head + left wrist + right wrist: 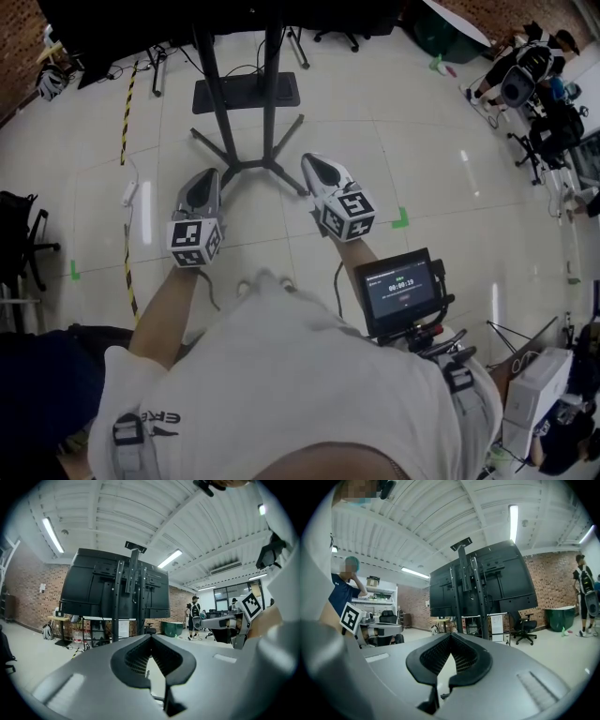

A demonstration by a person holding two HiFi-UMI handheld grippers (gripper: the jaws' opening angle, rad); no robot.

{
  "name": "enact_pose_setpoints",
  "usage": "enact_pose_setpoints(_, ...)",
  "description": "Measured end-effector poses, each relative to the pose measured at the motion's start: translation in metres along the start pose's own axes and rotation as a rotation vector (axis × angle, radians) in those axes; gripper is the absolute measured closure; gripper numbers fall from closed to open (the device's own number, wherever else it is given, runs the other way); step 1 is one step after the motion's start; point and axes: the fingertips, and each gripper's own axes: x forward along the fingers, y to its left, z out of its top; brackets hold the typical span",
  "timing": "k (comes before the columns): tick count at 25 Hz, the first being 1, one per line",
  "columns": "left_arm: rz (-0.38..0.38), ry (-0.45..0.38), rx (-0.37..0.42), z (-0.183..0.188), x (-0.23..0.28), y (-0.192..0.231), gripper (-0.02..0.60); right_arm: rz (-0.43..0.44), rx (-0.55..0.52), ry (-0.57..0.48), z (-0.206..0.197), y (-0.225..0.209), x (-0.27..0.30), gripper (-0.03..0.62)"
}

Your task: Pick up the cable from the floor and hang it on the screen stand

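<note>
Two grippers are held level, side by side: the left gripper (pixel 208 178) and the right gripper (pixel 312 164), each with its jaws pressed together and nothing caught between them. The screen stand (pixel 246 167) is seen straight ahead of both, its black feet spread on the tiled floor (pixel 422 150) just beyond their tips. A thin white cable (pixel 129 194) is seen lying well off to the left of the left gripper, beside a yellow-and-black striped strip (pixel 125 253).
</note>
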Motion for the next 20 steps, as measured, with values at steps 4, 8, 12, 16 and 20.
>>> enact_pose_setpoints(4, -0.001, -0.009, 0.005, 0.002, 0.000, -0.001, 0.580, 0.012, -0.010, -0.003, 0.003, 0.003, 0.003, 0.582)
enact_pose_setpoints(8, 0.000, -0.013, -0.002, 0.003, -0.002, -0.003, 0.578, 0.014, -0.006, -0.003, 0.003, 0.007, 0.001, 0.582)
enact_pose_setpoints(12, 0.002, -0.020, -0.006, 0.007, -0.001, -0.002, 0.578, 0.015, -0.003, 0.001, 0.003, 0.009, 0.002, 0.582)
enact_pose_setpoints(16, 0.005, -0.015, -0.009, 0.006, 0.000, 0.000, 0.579, 0.017, -0.001, 0.007, 0.001, 0.010, 0.003, 0.583)
enact_pose_setpoints(20, 0.002, -0.013, -0.010, 0.006, 0.000, -0.001, 0.578, 0.020, 0.000, 0.012, 0.001, 0.011, 0.004, 0.583)
